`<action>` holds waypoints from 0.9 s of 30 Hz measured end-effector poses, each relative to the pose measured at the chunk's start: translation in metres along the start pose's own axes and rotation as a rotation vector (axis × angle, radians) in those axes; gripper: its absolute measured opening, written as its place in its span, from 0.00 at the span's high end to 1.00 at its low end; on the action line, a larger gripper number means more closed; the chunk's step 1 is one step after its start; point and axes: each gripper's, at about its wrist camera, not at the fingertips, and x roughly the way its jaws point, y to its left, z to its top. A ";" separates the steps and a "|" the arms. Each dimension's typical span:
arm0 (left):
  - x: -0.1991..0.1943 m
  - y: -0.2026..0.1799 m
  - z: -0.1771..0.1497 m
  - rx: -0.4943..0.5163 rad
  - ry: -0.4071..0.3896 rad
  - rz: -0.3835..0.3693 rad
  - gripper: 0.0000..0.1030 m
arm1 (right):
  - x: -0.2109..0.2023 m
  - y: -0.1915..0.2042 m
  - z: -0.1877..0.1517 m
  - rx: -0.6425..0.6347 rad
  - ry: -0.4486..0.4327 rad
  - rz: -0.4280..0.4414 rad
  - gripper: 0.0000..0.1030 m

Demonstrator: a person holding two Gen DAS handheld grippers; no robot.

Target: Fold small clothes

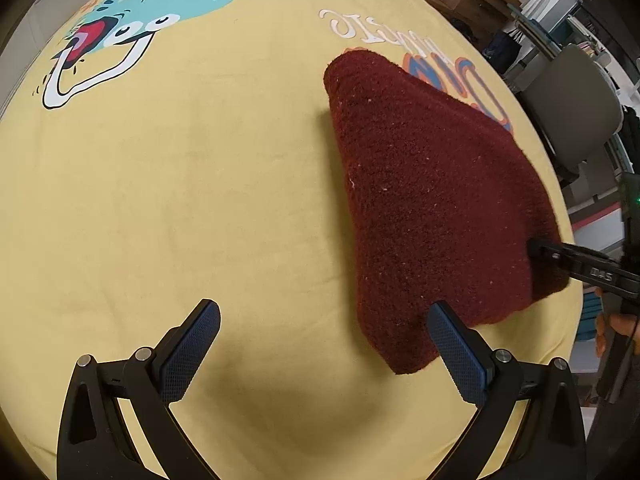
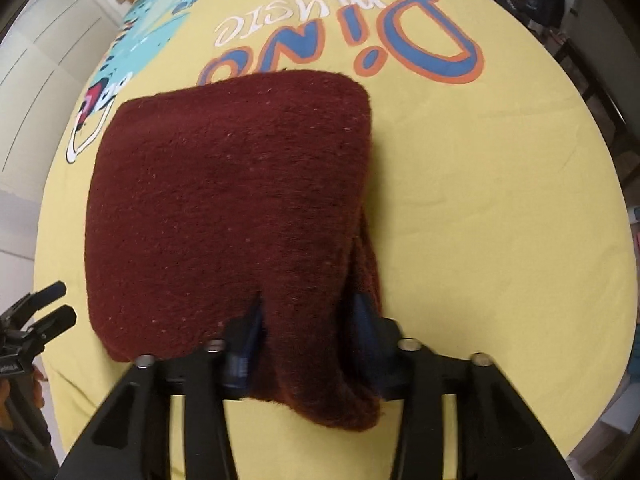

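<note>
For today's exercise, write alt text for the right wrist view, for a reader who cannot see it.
The right tongs are shut on the near edge of a dark red fuzzy garment, folded into a rough square on a yellow dinosaur-print sheet. The left tongs hover open at the left edge, apart from the garment.

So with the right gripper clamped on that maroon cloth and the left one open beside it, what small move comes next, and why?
Probably open the right gripper and back it off. The maroon knit cloth already looks folded, lying as a squarish, layered pad on the yellow dinosaur sheet, with only its near edge bunched between the fingers. The left gripper is open and holds nothing.
</note>
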 end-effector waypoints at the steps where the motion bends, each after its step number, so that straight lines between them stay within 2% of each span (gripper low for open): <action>1: 0.001 0.001 0.001 -0.005 0.008 0.003 0.01 | -0.002 -0.001 0.000 -0.005 0.000 -0.018 0.25; 5: 0.002 -0.001 0.011 -0.003 0.014 -0.017 0.01 | -0.016 -0.003 0.004 -0.015 -0.032 -0.028 0.22; 10: 0.004 -0.009 0.039 -0.020 0.009 -0.031 0.01 | -0.040 0.010 0.017 -0.045 -0.108 -0.018 0.16; 12: 0.005 -0.012 0.049 -0.028 0.005 -0.039 0.01 | -0.040 0.020 0.025 -0.083 -0.107 -0.027 0.04; 13: 0.007 -0.015 0.053 -0.030 0.006 -0.043 0.01 | -0.038 0.023 0.027 -0.095 -0.103 -0.030 0.00; 20: 0.043 -0.035 0.066 -0.012 0.068 -0.056 0.01 | 0.009 0.025 0.033 -0.073 -0.024 0.005 0.00; 24: 0.066 -0.036 0.061 -0.042 0.105 -0.083 0.02 | 0.036 0.012 0.027 -0.045 0.017 0.034 0.00; 27: 0.078 -0.035 0.054 -0.031 0.113 -0.071 0.01 | 0.047 0.005 0.022 -0.044 0.019 0.050 0.00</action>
